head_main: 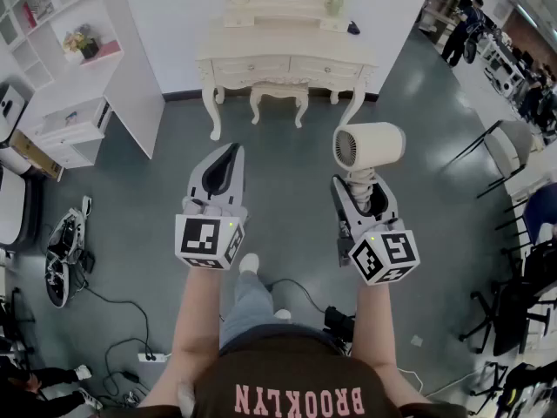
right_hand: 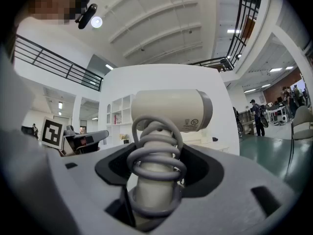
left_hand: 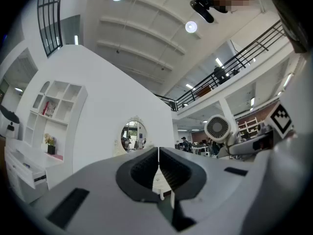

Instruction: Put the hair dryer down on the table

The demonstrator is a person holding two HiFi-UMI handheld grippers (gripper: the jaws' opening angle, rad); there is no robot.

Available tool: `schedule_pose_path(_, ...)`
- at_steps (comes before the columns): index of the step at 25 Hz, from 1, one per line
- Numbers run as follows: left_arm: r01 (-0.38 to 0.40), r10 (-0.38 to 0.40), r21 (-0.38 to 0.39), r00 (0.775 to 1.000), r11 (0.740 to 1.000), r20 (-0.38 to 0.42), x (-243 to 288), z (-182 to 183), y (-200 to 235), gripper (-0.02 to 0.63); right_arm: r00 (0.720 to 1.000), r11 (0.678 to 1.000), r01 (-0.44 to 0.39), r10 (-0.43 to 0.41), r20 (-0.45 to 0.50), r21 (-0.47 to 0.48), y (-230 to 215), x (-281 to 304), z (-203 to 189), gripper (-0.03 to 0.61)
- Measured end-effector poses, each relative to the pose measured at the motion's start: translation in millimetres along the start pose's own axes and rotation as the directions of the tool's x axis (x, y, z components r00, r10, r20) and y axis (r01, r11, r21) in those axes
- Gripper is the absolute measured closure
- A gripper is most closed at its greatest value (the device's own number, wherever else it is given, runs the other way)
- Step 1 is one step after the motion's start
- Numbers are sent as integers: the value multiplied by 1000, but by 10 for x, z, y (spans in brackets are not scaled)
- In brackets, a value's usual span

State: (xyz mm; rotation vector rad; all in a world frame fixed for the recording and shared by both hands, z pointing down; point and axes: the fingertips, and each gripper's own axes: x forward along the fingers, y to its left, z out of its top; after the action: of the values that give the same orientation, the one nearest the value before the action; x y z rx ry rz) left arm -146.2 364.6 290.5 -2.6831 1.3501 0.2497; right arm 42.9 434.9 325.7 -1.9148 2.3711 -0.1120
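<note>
A cream hair dryer stands upright in my right gripper, its handle wrapped in a grey cord. The right gripper view shows the jaws pressed on that wrapped handle, with the dryer's barrel lying crosswise above them. My left gripper hangs beside it at the left, shut and empty; its jaws meet at a thin seam. The dryer's round grille shows at the right of the left gripper view. A cream dressing table stands ahead against the white wall, beyond both grippers.
A matching stool is tucked under the dressing table. White shelving lines the left wall. Cables and a power strip lie on the grey floor at the lower left. Black chairs stand at the right, and people far back.
</note>
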Motion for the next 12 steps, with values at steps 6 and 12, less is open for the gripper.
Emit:
schedule_pose_path(6, -22, 22, -6, 1000, 1000, 9, -307, 111, -102, 607, 1000, 1000, -3, 3, 9, -10, 124, -332, 59, 314)
schedule_pose_path(12, -28, 28, -2, 1000, 1000, 0, -292, 55, -88, 606, 1000, 999, -9, 9, 8, -30, 101, -296, 66, 314)
